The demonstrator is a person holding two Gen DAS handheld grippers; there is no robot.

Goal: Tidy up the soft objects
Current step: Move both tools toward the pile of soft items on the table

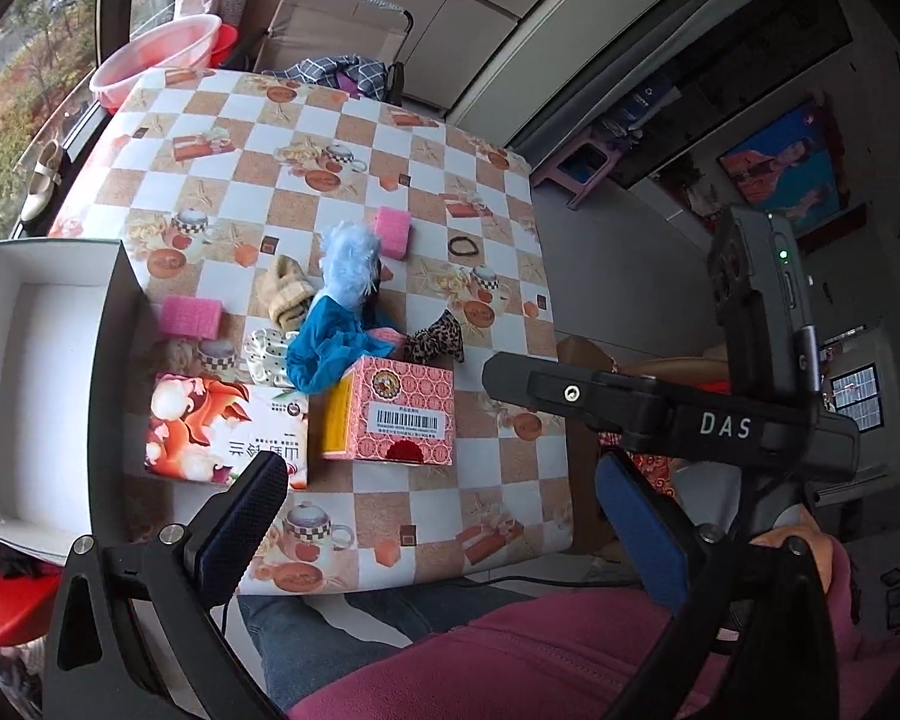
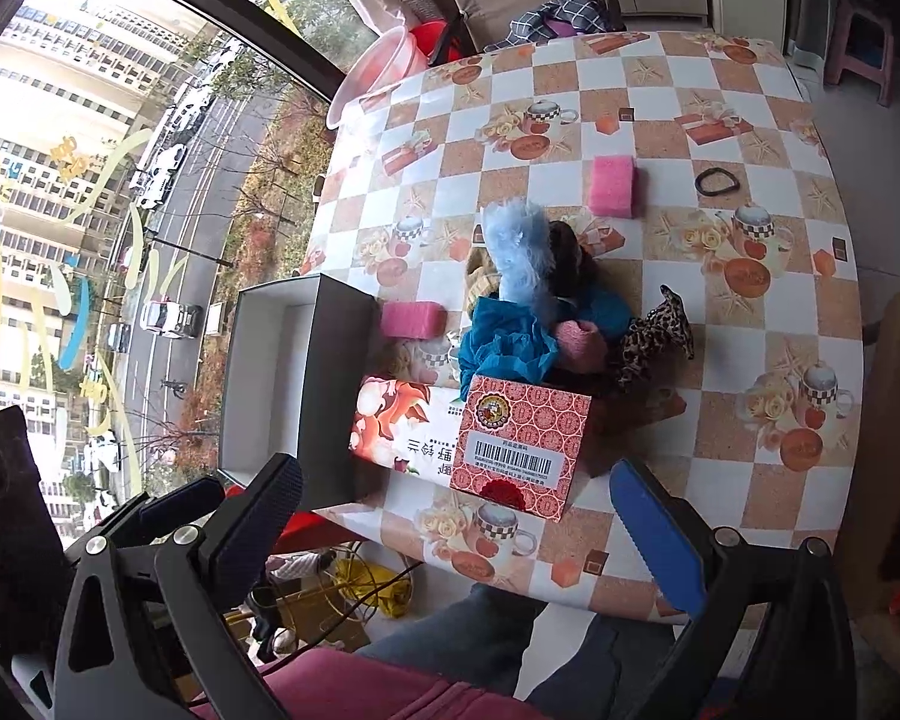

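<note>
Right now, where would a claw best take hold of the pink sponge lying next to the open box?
Probably across the near pink sponge's short width, coming from above: it lies flat, and the open box crowds one end.

bright daylight from the window [image 2: 120, 150], soft shadows, strong fisheye bending at dark edges.

Home dining room, patterned tablecloth [image 1: 330, 138], cabinets [image 1: 426, 6], window [image 2: 120, 150] over street
</note>
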